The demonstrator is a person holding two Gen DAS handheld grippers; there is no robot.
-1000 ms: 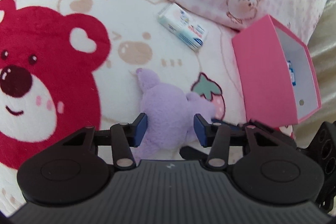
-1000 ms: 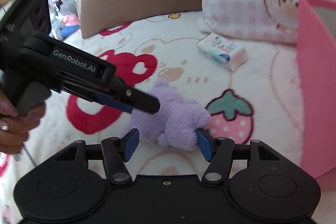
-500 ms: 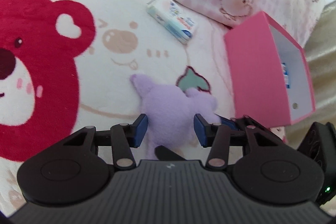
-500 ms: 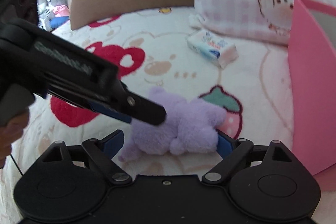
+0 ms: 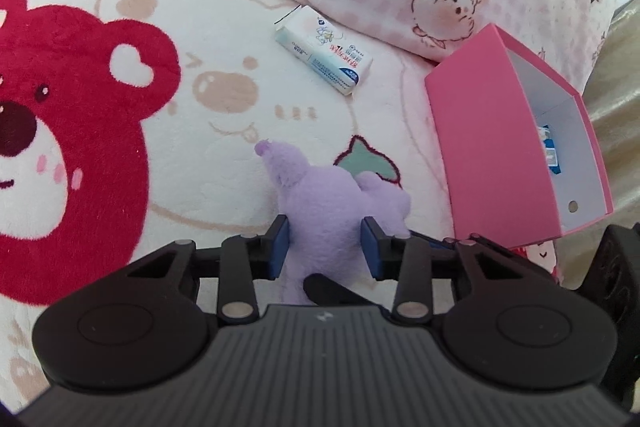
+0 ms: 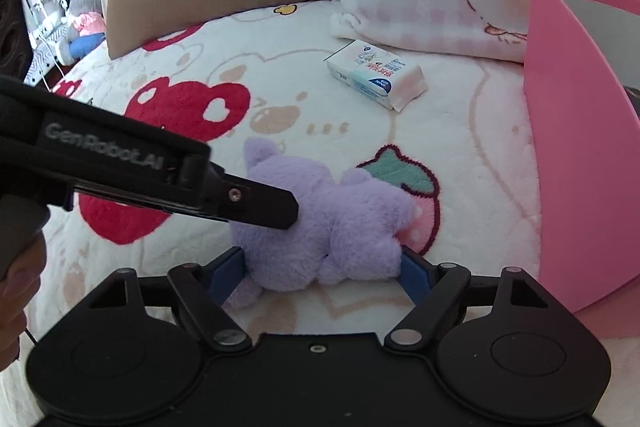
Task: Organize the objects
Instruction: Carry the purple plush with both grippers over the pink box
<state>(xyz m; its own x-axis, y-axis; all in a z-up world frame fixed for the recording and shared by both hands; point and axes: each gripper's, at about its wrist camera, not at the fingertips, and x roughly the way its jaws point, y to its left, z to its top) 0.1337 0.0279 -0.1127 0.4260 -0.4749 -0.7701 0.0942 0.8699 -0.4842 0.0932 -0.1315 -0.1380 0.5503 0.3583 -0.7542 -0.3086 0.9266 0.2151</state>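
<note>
Your left gripper (image 5: 324, 242) squeezes the purple plush toy (image 5: 326, 211) at lower centre; your right gripper (image 6: 322, 269) is spread wide around it, both pads touching. The pink box (image 5: 492, 155) stands at right, the tissue pack (image 5: 323, 49) above centre

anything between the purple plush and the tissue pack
No object, only bare blanket printed with a pale bear face lies between the plush and the tissue pack; both views show it.

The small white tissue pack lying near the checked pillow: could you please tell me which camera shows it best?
The right wrist view shows the small white tissue pack best: it appears larger, with its printed top, long side and crimped end visible. The left wrist view shows the same pack smaller, mostly from above.
</note>
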